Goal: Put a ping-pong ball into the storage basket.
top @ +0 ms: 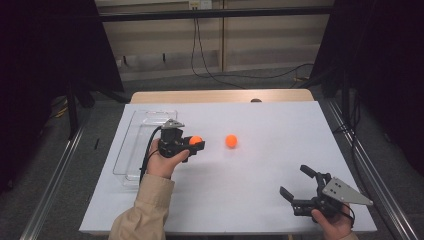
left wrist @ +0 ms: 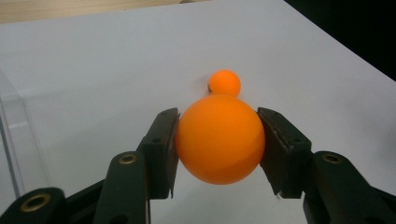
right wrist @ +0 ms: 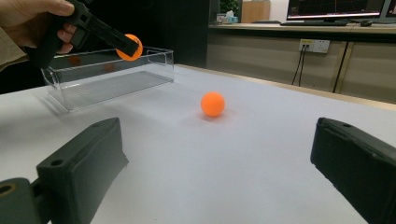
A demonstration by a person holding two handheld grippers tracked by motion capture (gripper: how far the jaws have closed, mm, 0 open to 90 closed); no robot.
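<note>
My left gripper is shut on an orange ball, held a little above the white table just right of the clear box. Both pads press the ball's sides. A second orange ball lies loose on the table a short way to the right of the held one; it also shows beyond the held ball and out in front of my right gripper. My right gripper stands open near the table's front right corner, nothing between its wide-spread jaws. The held ball and left gripper appear at the upper left there.
A clear plastic box sits along the table's left side, with nothing visible inside. The white table ends close behind the right hand. Cables run on the floor beyond the far edge.
</note>
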